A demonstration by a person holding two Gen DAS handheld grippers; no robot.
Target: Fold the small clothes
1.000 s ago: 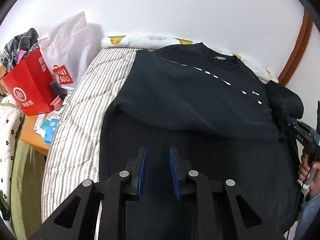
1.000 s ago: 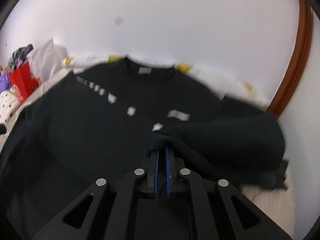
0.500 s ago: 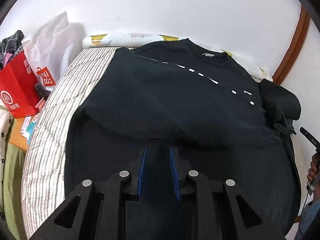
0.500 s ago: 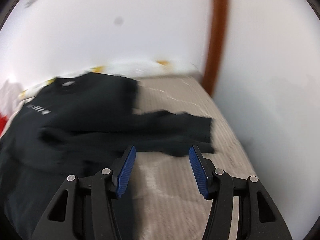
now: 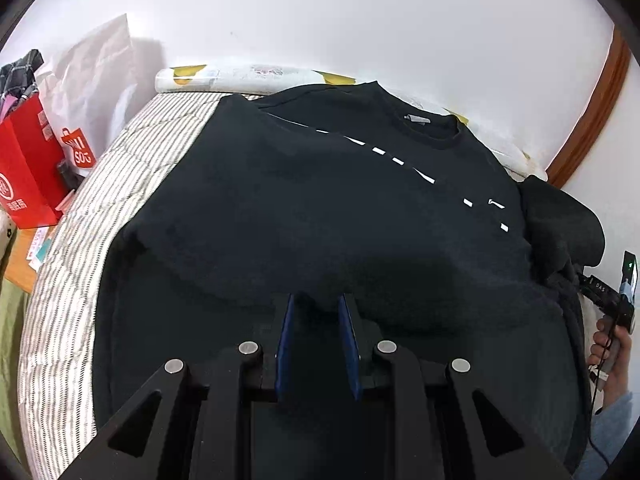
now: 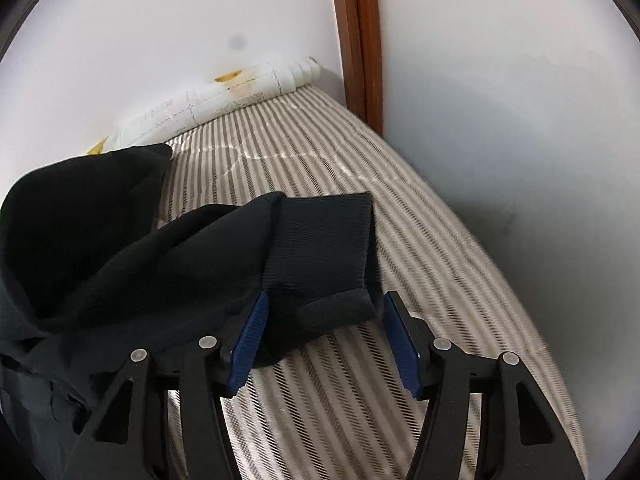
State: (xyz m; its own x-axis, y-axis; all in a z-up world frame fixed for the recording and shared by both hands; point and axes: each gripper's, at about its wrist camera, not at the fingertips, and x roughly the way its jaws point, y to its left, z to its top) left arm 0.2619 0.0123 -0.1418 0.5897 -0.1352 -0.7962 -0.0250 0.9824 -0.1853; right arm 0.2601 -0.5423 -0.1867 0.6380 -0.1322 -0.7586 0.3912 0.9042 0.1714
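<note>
Jaws wide around sleeve cuff (image 6: 320,240)

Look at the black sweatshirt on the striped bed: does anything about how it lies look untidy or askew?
Yes. The black sweatshirt has its right sleeve bunched in a heap on the striped mattress, cuff lying between the open right gripper pads, ungripped.

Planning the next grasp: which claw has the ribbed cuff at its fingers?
The right claw, wide open, straddling the cuff on the striped mattress; the left claw sits over the sweatshirt body instead.
</note>
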